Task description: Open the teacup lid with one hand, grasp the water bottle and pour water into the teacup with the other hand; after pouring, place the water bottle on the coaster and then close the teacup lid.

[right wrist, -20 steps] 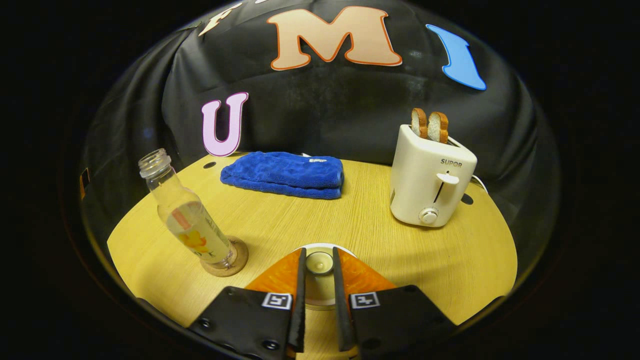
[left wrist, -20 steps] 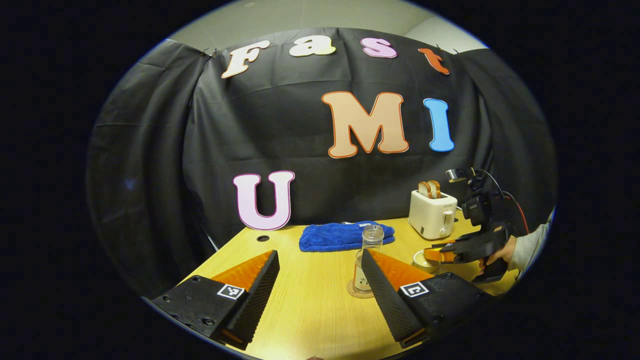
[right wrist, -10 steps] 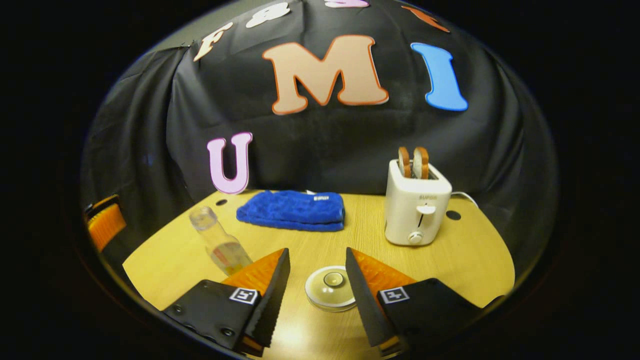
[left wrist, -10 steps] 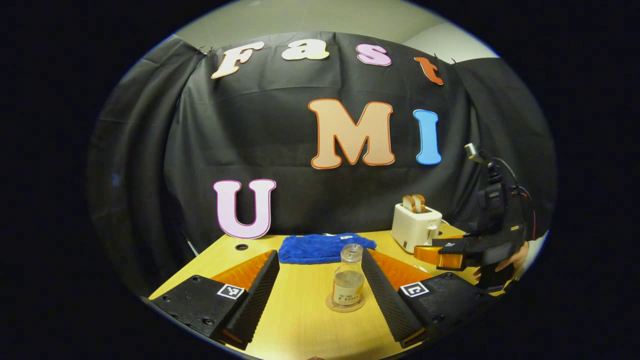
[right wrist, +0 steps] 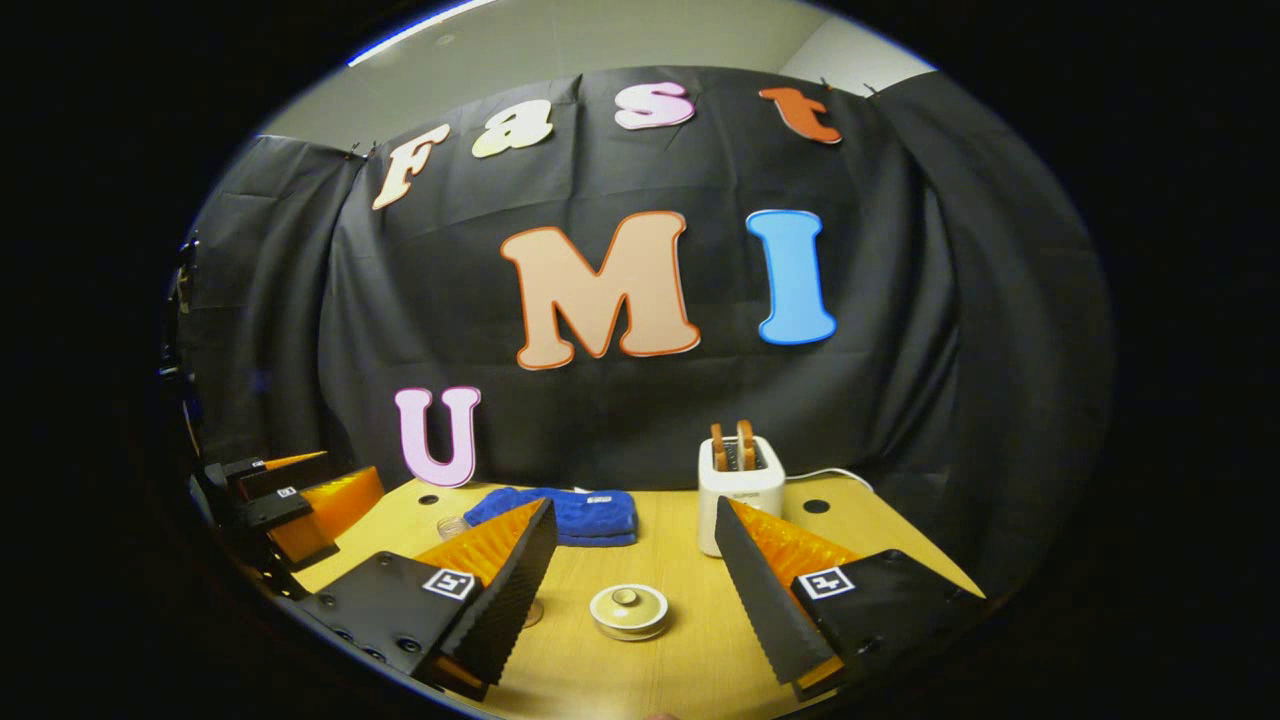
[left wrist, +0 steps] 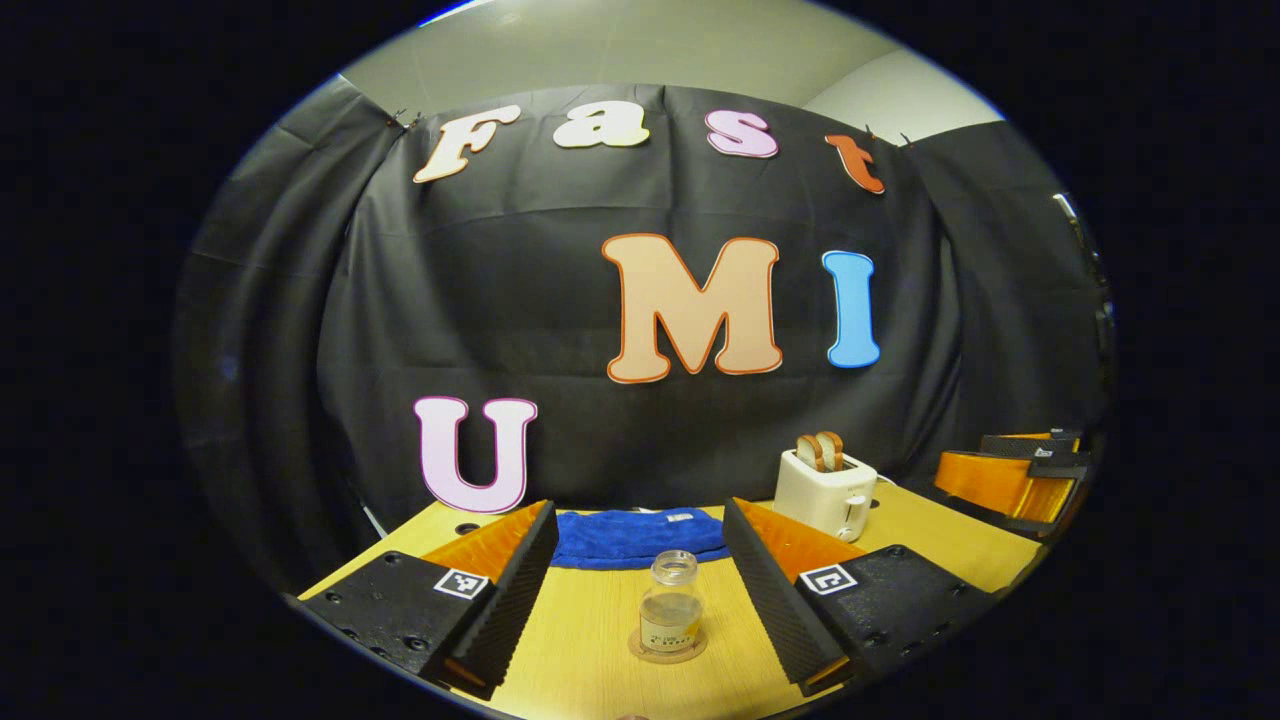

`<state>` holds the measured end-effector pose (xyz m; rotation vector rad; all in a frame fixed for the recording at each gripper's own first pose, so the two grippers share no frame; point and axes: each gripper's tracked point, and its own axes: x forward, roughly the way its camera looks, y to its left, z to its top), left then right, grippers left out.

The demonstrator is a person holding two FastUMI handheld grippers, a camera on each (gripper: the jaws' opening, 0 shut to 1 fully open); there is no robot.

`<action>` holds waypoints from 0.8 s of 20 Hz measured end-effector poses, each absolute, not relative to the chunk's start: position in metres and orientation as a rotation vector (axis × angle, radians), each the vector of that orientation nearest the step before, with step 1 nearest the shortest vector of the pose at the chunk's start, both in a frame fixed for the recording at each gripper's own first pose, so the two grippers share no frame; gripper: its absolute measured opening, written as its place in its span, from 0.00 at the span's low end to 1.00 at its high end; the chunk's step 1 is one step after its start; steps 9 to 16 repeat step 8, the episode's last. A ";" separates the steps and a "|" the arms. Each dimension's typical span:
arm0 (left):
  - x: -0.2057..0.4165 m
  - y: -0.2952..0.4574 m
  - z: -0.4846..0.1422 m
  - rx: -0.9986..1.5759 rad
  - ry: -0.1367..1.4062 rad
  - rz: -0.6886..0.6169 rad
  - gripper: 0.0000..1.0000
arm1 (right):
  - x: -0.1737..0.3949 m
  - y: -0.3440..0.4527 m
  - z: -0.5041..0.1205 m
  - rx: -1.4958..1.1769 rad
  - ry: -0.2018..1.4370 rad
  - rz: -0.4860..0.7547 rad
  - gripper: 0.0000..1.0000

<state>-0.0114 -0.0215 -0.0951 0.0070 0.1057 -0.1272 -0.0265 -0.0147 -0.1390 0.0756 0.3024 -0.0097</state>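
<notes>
Both claws hang spread wide and empty above the yellow wooden tabletop (left wrist: 590,650). The left claw (left wrist: 640,590) frames the clear plastic water bottle (left wrist: 669,604), upright on its round cork coaster (left wrist: 666,651). The right claw (right wrist: 632,575) frames the cream ceramic teacup (right wrist: 628,611), lid on.

Black cloth wall (left wrist: 560,300) hangs in folds behind a light wood table (right wrist: 660,660), pale ceiling (left wrist: 620,40) above it. Round cable holes (right wrist: 815,506) in tabletop near the back edge. At the rear sit a folded blue towel (right wrist: 585,515) and a white toaster (right wrist: 738,490) holding two toast slices, cord trailing right; lighting dim and warm.
</notes>
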 end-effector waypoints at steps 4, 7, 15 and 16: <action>-0.016 -0.016 -0.080 0.030 0.074 -0.102 0.96 | -0.038 -0.021 -0.136 0.062 0.283 -0.013 1.00; -0.017 -0.011 -0.075 0.009 0.081 -0.080 0.96 | -0.035 -0.021 -0.124 0.071 0.262 -0.017 1.00; -0.014 -0.009 -0.072 0.005 0.078 -0.075 0.96 | -0.031 -0.023 -0.120 0.069 0.246 -0.021 0.98; -0.014 -0.009 -0.072 0.005 0.078 -0.075 0.96 | -0.031 -0.023 -0.120 0.069 0.246 -0.021 0.98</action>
